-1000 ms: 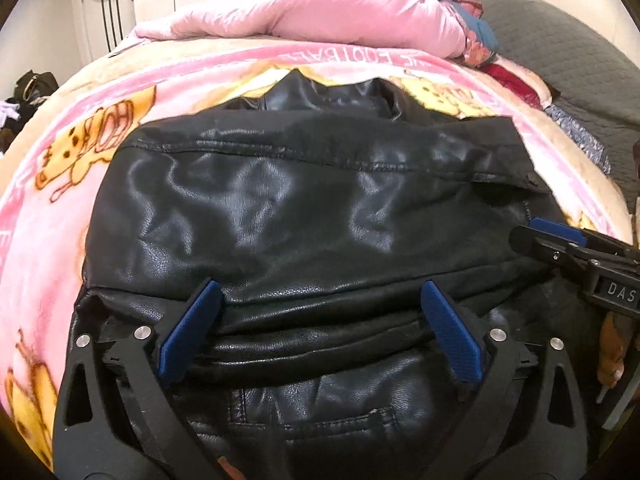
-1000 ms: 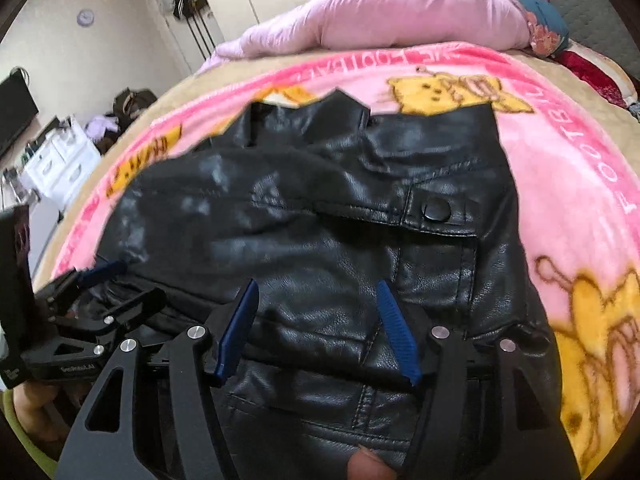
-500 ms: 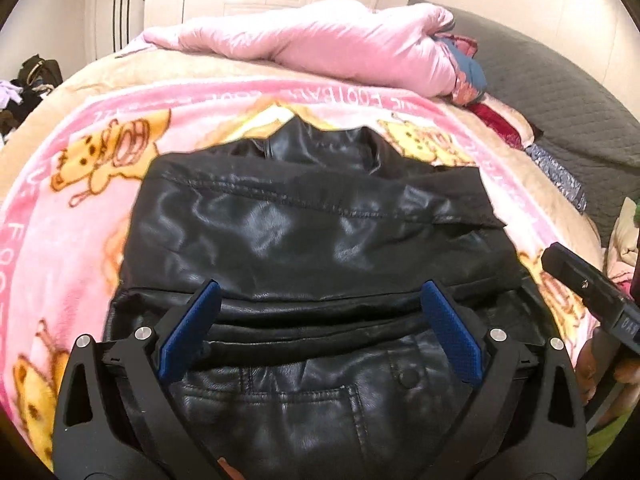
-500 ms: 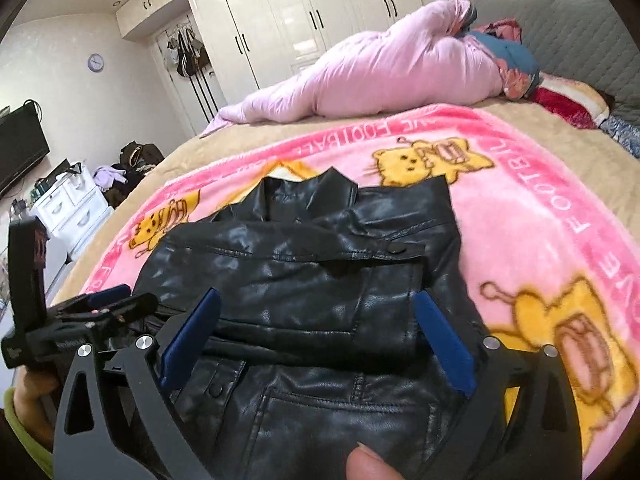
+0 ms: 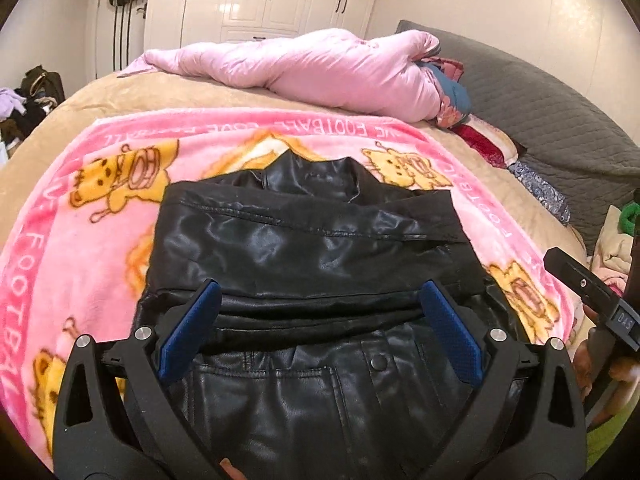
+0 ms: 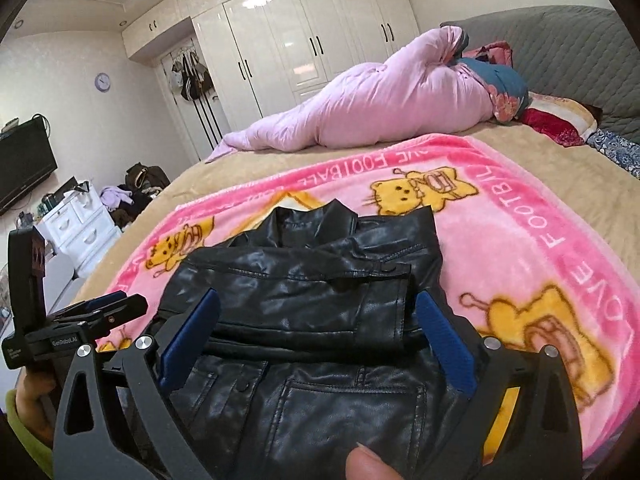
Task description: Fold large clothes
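The black leather jacket (image 5: 304,264) lies folded on the pink blanket (image 5: 68,248), just below and ahead of both grippers; left gripper (image 5: 320,332) and right gripper (image 6: 316,332) gape empty, equally near; its fold edge runs crosswise between them.

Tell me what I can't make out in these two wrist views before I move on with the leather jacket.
- Near hem of the black leather jacket: cut off by the bottom edge and the tongs' frames, both views.
- Sleeves: tucked under the folded layers, both views.
- Blanket beneath the jacket: covered.
- Left tongs in the right wrist view: seen edge-on, gap unclear there.
- Person: only a fingertip and hands at the edges.
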The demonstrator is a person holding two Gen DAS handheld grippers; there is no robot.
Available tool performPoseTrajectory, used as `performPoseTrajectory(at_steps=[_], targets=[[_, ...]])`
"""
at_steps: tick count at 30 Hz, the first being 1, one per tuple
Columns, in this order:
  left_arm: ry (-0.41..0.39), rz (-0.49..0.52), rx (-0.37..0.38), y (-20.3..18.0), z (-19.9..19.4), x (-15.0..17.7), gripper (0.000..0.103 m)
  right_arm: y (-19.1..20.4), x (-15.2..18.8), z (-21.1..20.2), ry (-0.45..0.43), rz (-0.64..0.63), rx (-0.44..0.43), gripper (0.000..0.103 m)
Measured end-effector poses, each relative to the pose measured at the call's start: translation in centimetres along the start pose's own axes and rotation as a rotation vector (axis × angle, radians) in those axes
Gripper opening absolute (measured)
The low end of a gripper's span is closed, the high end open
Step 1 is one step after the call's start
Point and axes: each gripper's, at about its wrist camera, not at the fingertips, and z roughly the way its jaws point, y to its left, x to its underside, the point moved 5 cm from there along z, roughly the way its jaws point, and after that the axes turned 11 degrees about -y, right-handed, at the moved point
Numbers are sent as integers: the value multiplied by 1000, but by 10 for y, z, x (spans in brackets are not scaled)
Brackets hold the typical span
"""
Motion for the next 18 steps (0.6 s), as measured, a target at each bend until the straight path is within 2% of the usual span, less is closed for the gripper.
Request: performPoseTrajectory(at_steps=[18], targets=[[-49,-21,-11,12,-66,6,94,6,0,-62,-24,-17,-22,99]])
